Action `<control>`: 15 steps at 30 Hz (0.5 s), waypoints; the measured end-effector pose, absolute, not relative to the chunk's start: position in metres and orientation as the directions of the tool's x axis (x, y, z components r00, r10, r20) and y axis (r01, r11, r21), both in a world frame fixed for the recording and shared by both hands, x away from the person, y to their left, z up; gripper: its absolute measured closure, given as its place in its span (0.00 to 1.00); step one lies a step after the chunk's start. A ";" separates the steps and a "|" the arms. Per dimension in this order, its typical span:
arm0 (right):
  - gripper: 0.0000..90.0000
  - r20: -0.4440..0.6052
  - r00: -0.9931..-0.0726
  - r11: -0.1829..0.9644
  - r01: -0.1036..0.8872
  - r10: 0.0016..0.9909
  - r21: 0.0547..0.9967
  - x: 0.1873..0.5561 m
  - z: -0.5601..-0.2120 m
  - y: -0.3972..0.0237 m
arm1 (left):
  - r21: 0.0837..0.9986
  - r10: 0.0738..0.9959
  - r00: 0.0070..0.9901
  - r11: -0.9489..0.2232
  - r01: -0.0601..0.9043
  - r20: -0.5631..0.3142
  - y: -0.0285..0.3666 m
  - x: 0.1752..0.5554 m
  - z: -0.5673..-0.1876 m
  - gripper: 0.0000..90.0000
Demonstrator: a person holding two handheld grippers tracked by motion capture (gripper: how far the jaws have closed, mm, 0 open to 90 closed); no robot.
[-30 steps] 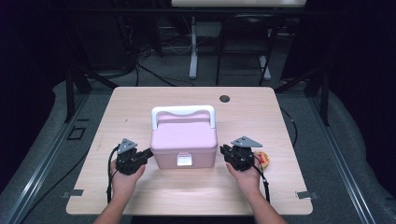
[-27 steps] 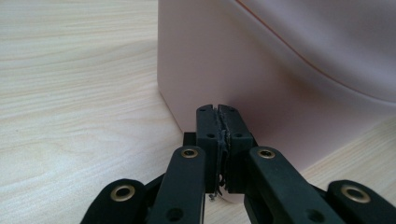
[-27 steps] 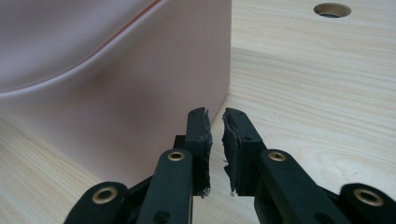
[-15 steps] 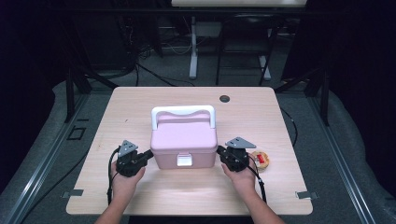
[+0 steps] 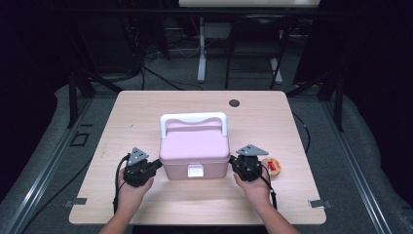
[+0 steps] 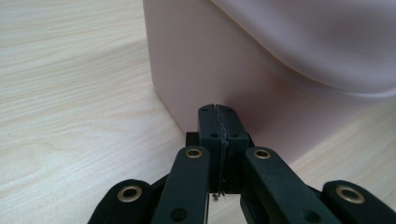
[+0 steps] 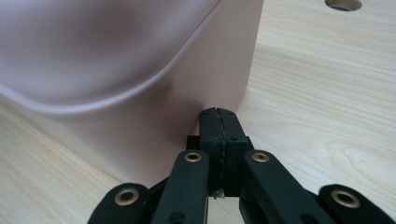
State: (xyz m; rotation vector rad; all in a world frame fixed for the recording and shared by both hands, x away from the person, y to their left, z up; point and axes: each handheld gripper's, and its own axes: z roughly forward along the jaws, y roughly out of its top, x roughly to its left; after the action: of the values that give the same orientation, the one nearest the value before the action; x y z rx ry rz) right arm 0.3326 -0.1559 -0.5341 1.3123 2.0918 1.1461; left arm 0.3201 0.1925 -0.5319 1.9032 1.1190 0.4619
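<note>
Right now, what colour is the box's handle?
White, on the pink box; the handle shows best in the high view.

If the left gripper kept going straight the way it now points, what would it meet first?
The left gripper, jaws shut with nothing between them, points at the side wall of the pink box. That wall would be met first; the tips look almost against it already, though contact can't be confirmed.

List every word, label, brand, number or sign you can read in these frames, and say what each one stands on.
No readable text anywhere.
Pink box: no print on the lid or walls; its white front latch is blank.
Small round thing with a red top beside the right gripper: too small to tell any marking.
Left gripper, table: no lettering.
</note>
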 end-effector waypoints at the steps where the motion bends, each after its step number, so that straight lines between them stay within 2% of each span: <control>1: 1.00 0.081 -0.469 0.215 0.543 0.880 0.812 0.332 -0.533 -0.156 | 0.818 0.840 0.534 -0.239 0.524 -0.097 0.192 0.319 -0.531 1.00; 15: 1.00 0.067 -0.499 0.260 0.556 0.864 0.790 0.295 -0.529 -0.165 | 0.789 0.815 0.568 -0.274 0.550 -0.113 0.189 0.294 -0.526 1.00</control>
State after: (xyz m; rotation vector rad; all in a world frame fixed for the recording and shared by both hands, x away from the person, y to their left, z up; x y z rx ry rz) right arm 0.2953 -0.1649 -0.5292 1.2935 2.1578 1.1125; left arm 0.2940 0.1889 -0.5262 1.9641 1.0962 0.4007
